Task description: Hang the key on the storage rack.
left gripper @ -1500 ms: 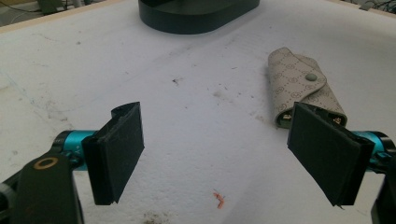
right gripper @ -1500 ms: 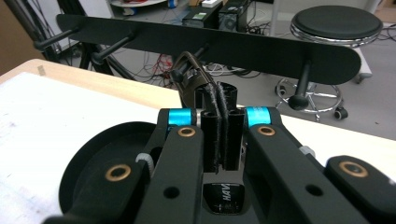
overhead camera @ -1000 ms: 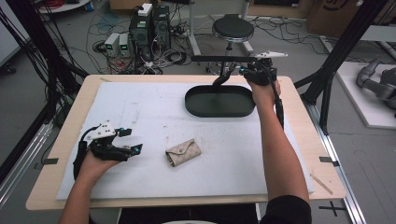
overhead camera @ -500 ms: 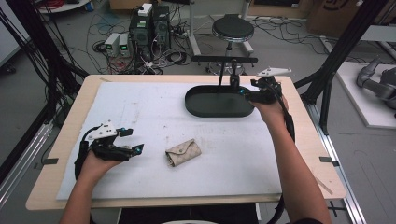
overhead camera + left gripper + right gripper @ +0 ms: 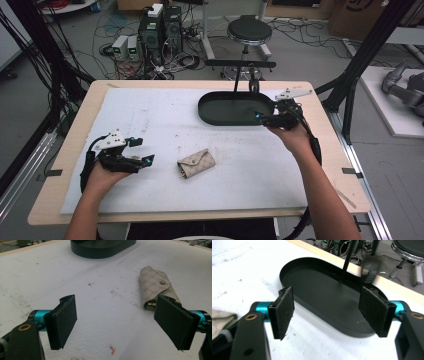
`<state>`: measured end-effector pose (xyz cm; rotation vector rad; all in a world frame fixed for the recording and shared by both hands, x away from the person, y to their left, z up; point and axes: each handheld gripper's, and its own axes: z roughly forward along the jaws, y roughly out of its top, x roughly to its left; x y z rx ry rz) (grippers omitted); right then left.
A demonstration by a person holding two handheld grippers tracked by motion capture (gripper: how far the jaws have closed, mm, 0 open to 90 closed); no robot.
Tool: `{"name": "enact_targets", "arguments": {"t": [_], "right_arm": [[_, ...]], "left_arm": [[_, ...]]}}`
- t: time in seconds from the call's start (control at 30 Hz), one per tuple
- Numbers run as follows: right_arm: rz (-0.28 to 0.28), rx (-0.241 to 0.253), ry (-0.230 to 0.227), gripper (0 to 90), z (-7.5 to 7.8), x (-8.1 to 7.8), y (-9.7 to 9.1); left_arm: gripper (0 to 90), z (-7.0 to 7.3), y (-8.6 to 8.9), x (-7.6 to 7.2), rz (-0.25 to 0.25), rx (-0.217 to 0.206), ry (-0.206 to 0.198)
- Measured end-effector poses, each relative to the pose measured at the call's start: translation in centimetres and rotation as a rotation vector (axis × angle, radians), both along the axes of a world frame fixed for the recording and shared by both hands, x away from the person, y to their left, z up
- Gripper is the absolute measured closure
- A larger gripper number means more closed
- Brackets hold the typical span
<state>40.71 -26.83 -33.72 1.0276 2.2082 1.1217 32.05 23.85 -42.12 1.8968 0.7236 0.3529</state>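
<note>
- Hovering at the right end of the black oval tray (image 5: 220,111), the right gripper (image 5: 265,119) sits right of centre in the high view; its jaws have just been opening and now stand spread with nothing between them, the tray's rim crossing the gap in the right gripper view.
- At lower left of the high view, the left gripper (image 5: 142,159) rests low over the white mat (image 5: 150,115), jaws spread and empty, aimed at the key pouch (image 5: 196,163).
- The beige patterned key pouch lies flat on the mat near the frame's centre, snap flap closed, well apart from the tray; in the left gripper view it sits just beyond the right-hand jaw, untouched.
- The tray's floor is bare around a thin upright post (image 5: 347,261), likely waiting to receive the pouch.
- Open jaws on both sides suggest the pouch has yet to be picked up, with the left gripper better placed for it.
</note>
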Motion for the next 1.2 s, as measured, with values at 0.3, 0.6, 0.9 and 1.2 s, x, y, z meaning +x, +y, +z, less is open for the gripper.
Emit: {"name": "enact_targets", "arguments": {"t": [0.3, 0.6, 0.9, 1.2], "right_arm": [[0.017, 0.067, 0.015, 24.4, -2.8, -2.9, -1.4], [0.021, 0.127, 0.022, 21.4, -5.8, -5.1, -2.6], [0.015, 0.12, 0.036, 20.9, -8.1, -6.7, -2.4], [-0.02, 0.166, 0.023, 20.9, -8.0, -6.5, -3.0]], "left_arm": [[18.5, -0.1, -0.3, 0.0, -0.003, 0.003, 0.001], [18.5, -0.1, -0.5, -0.1, -0.008, 0.004, 0.0], [18.5, -0.1, -0.6, 0.0, -0.014, 0.002, 0.001], [18.5, 0.1, -1.3, -0.3, -0.037, -0.01, 0.009]]}}
